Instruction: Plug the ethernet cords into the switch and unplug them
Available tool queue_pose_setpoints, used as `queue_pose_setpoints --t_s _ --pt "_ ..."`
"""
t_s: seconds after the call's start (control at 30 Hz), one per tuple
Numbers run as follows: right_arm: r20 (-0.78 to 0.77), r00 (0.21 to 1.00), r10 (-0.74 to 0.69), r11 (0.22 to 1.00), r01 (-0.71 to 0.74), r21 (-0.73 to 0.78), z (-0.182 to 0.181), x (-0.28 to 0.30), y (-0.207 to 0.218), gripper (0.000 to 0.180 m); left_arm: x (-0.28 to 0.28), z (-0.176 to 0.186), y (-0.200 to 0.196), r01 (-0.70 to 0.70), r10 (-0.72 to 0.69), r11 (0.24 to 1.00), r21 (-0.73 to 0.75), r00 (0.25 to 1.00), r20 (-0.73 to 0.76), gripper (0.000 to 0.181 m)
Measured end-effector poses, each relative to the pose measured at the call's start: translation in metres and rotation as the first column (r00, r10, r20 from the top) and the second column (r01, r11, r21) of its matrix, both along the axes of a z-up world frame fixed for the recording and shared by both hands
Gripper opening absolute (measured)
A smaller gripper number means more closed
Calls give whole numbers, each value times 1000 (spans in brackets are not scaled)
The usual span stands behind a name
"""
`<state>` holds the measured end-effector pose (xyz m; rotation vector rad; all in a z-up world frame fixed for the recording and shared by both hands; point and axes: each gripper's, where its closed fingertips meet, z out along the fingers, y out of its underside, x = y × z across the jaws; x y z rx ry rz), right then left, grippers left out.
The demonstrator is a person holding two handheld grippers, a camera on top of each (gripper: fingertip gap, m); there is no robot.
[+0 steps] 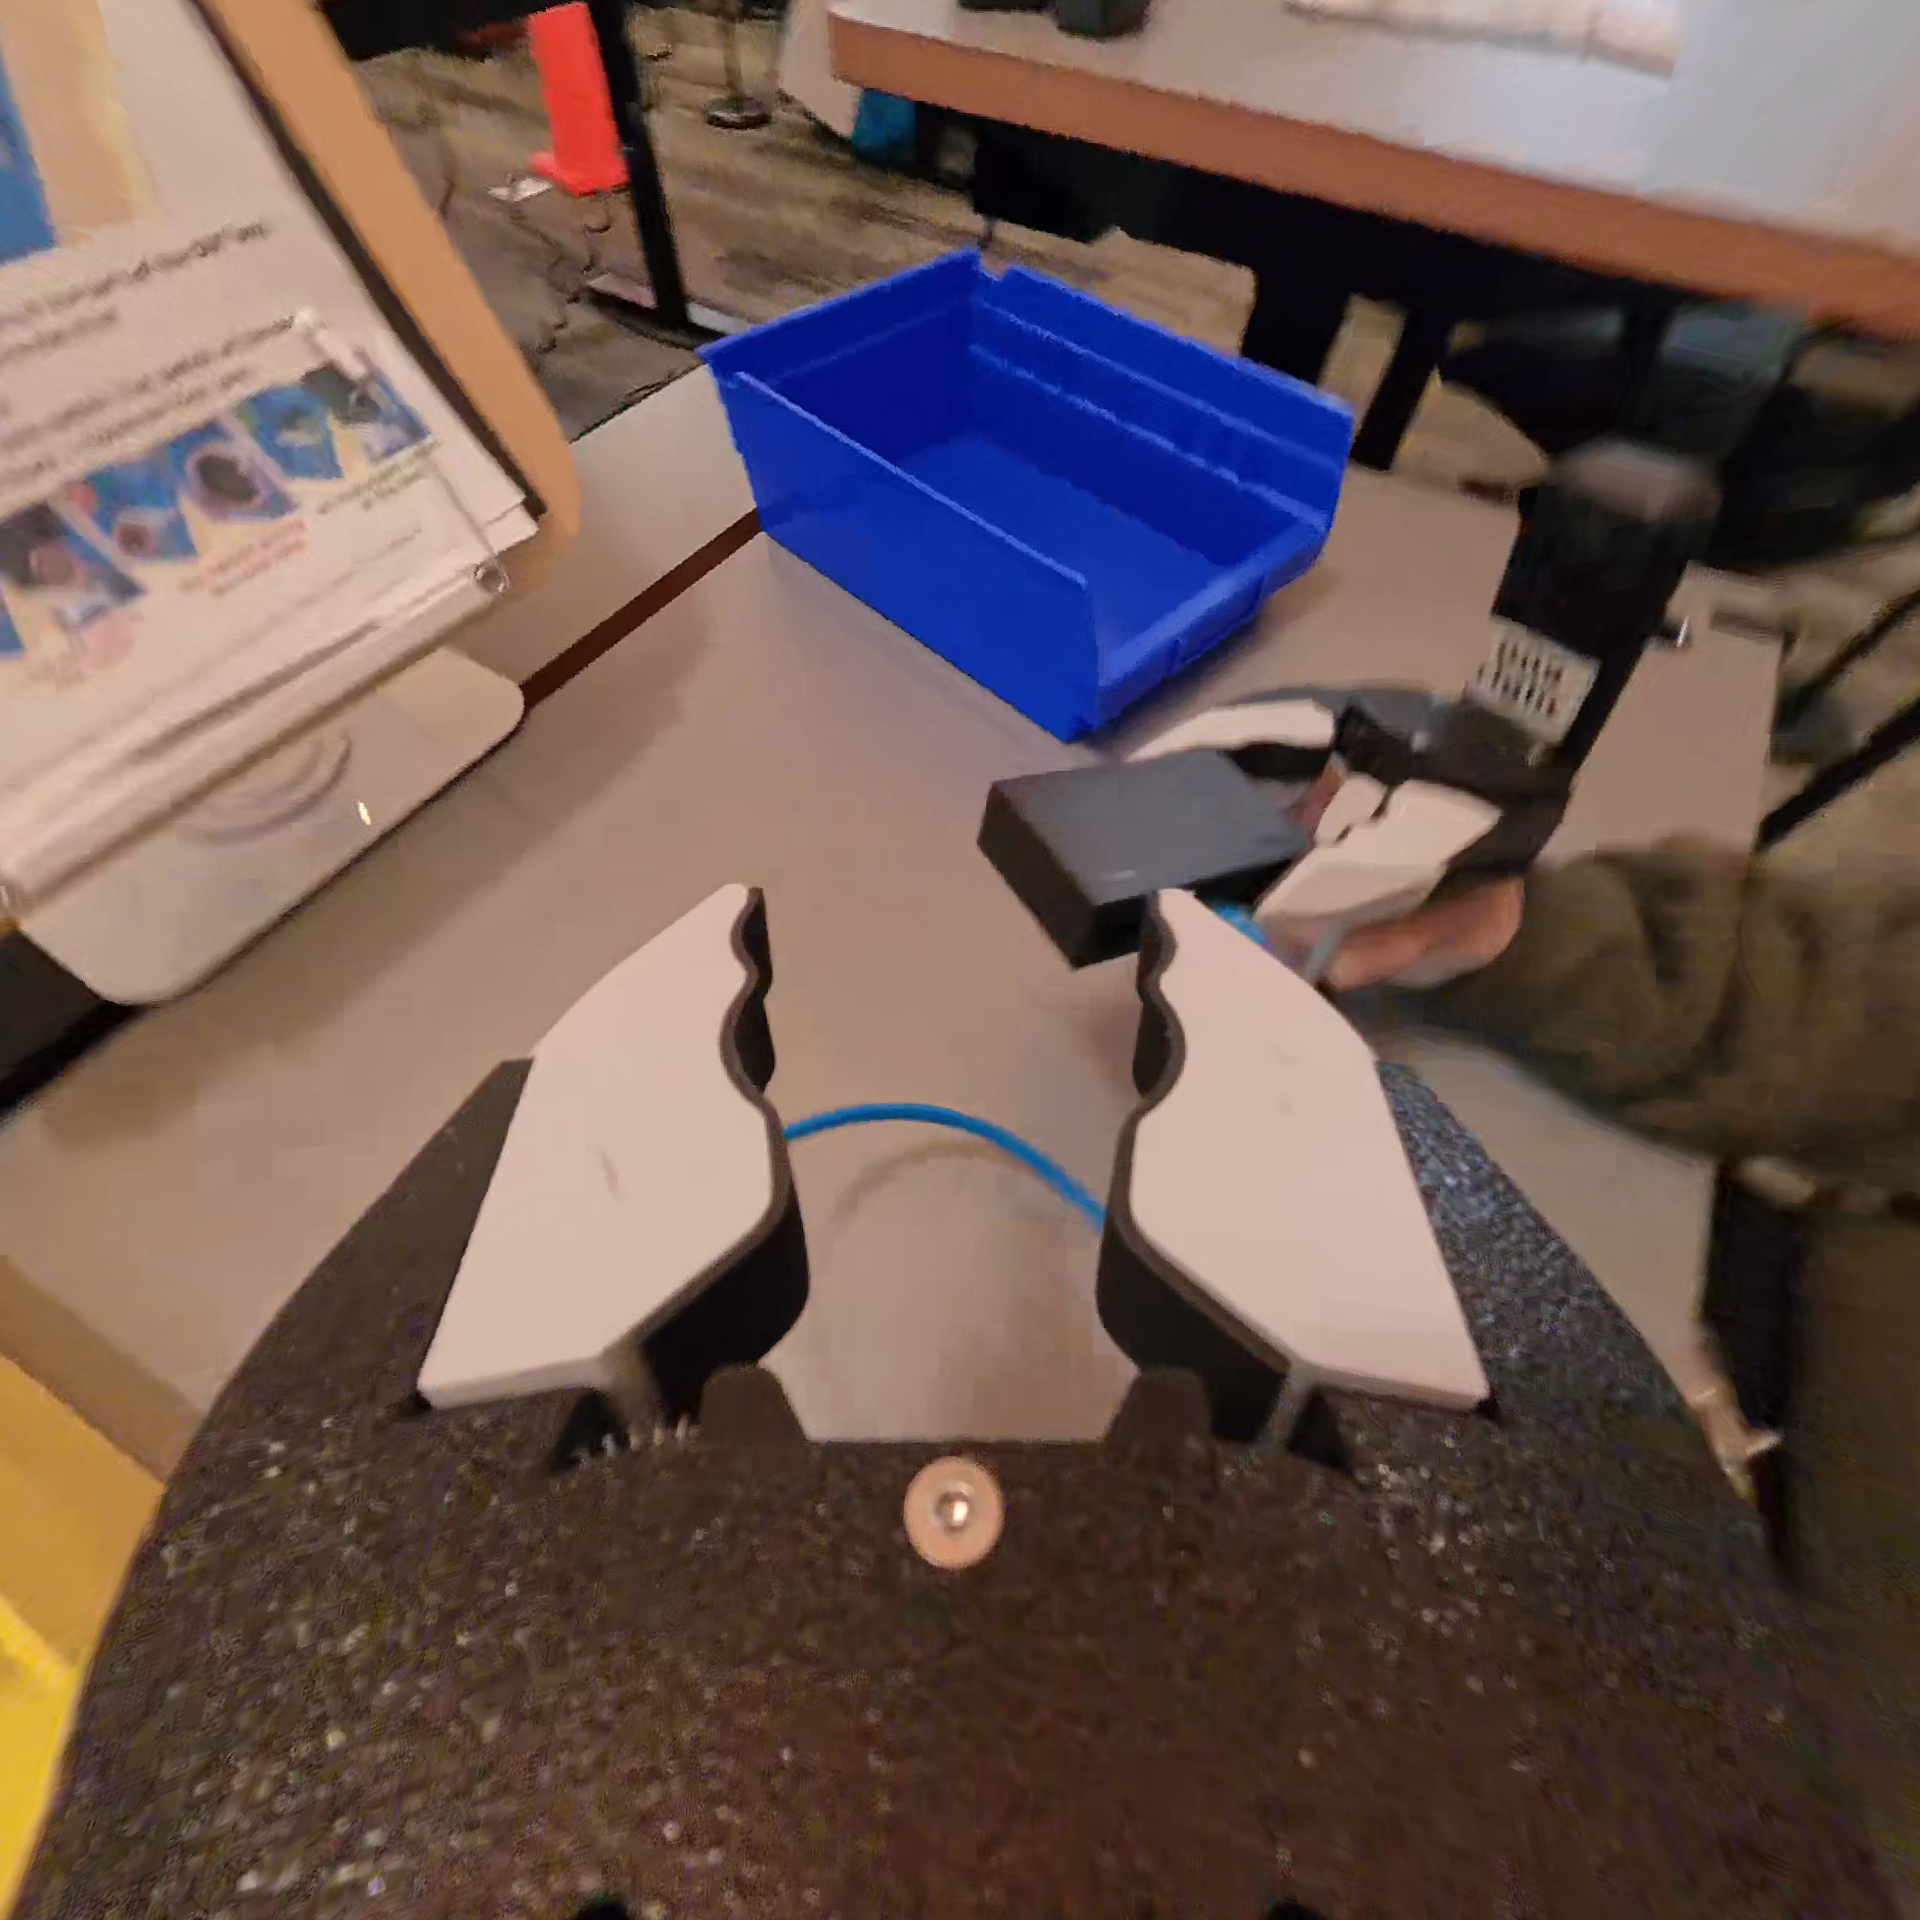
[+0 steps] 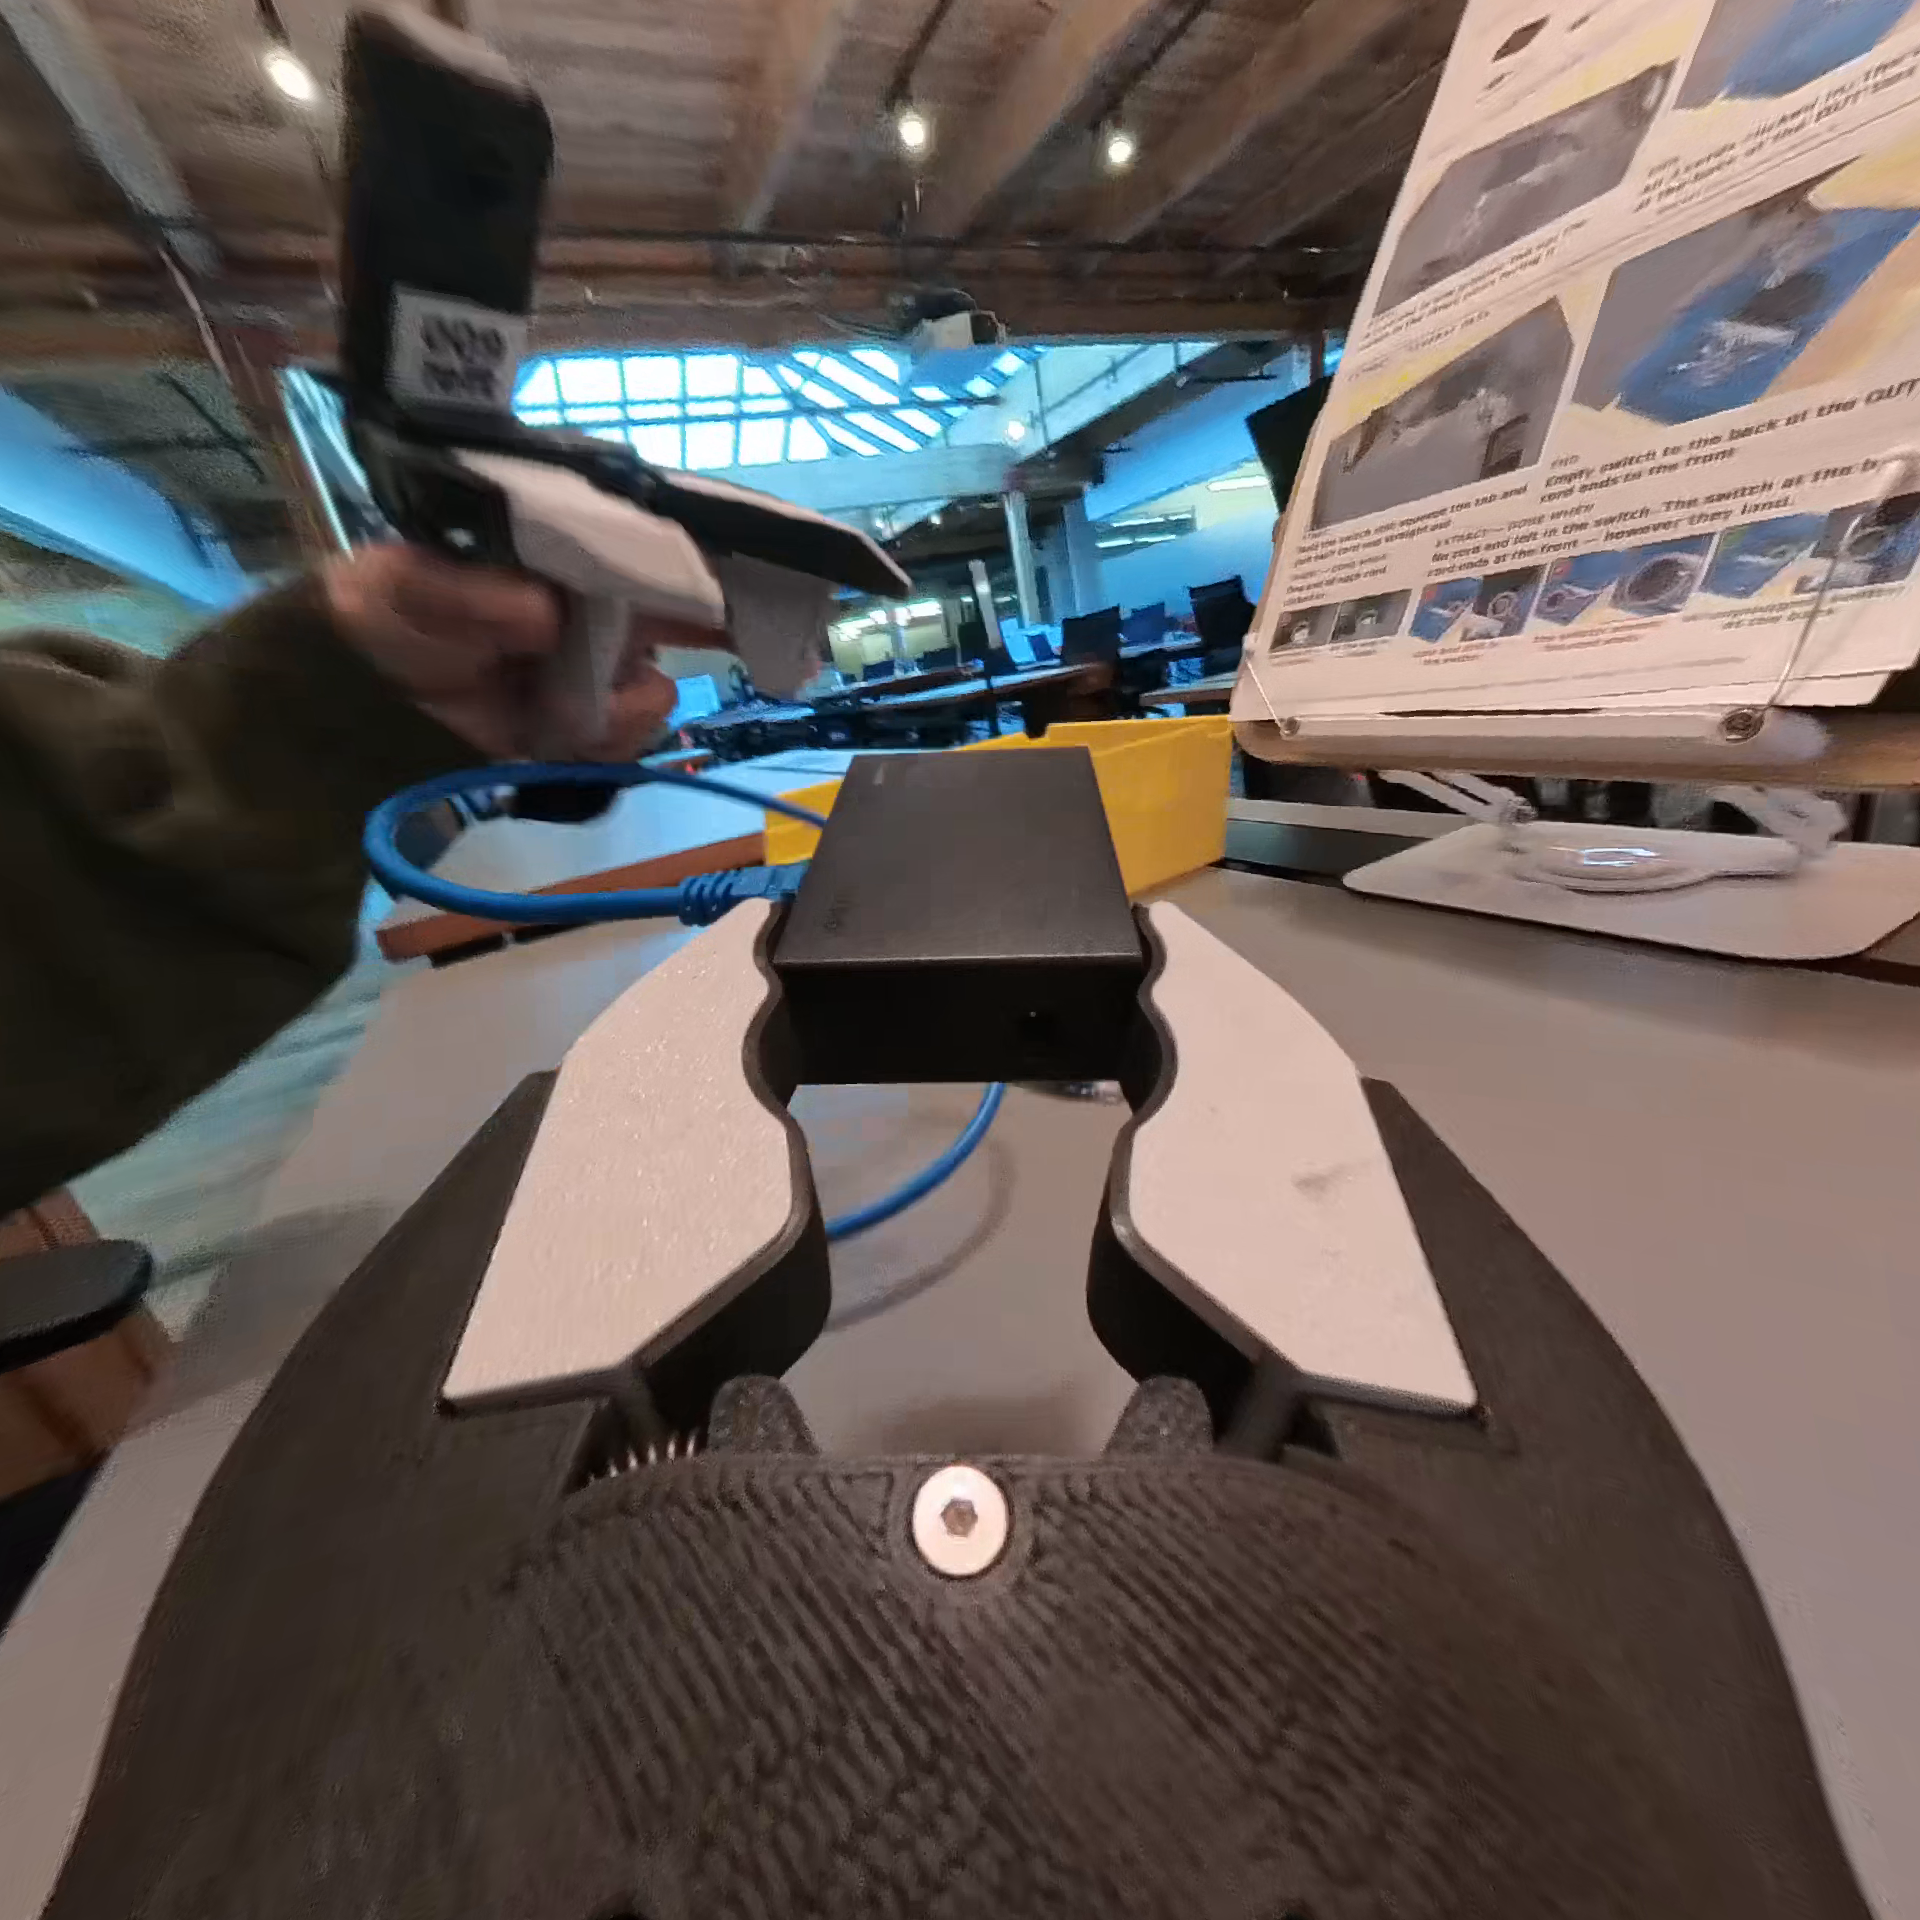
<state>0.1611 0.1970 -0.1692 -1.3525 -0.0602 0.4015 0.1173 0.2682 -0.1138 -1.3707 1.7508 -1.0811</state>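
My right gripper point(image 2: 958, 966) is shut on the near end of the black switch point(image 2: 956, 894) and holds it a little above the grey table point(image 2: 1558, 1091). A blue ethernet cord point(image 2: 540, 904) loops at the left, and its plug point(image 2: 732, 888) meets the switch's left side. The cord also runs under the switch. My left gripper point(image 1: 954, 925) is open and empty, above the table and just left of the switch point(image 1: 1132, 831). A stretch of the blue cord point(image 1: 935, 1120) shows between its fingers. The right gripper point(image 1: 1351, 821) grips the switch's far end there.
An empty blue bin point(image 1: 1039, 488) stands behind the switch. A yellow bin point(image 2: 1174, 790) sits beyond the switch in the right wrist view. An instruction sheet on a stand point(image 1: 208, 499) is at the table's left, and its base point(image 2: 1610, 883) takes up table space. A second table point(image 1: 1351, 156) stands beyond.
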Motion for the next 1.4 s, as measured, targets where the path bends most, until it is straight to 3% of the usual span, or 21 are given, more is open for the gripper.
queue_pose_setpoints --t_s 0.03,0.1,0.23,0.4,0.63,1.4 --pt "-20 1000 24 1000 -24 6 1 -1 -1 62 3 -9 -2 62 -62 998 22 998 4 70" --pt "-37 993 115 993 -115 23 2 -11 -3 62 6 -29 -20 213 -214 975 -61 977 -4 69" --pt "-3 984 177 984 -177 16 1 -25 -5 62 14 -57 -38 351 -349 930 -106 936 32 80" --pt "-68 977 204 979 -201 40 5 -21 -7 61 12 -54 -53 493 -459 839 -229 869 185 58" --pt "-124 980 153 985 -142 96 9 -12 -5 62 17 -59 -51 498 -448 820 -281 865 224 55" --pt "-80 983 164 986 -165 -3 2 -25 0 70 13 -64 -50 517 -489 815 -262 856 167 55"
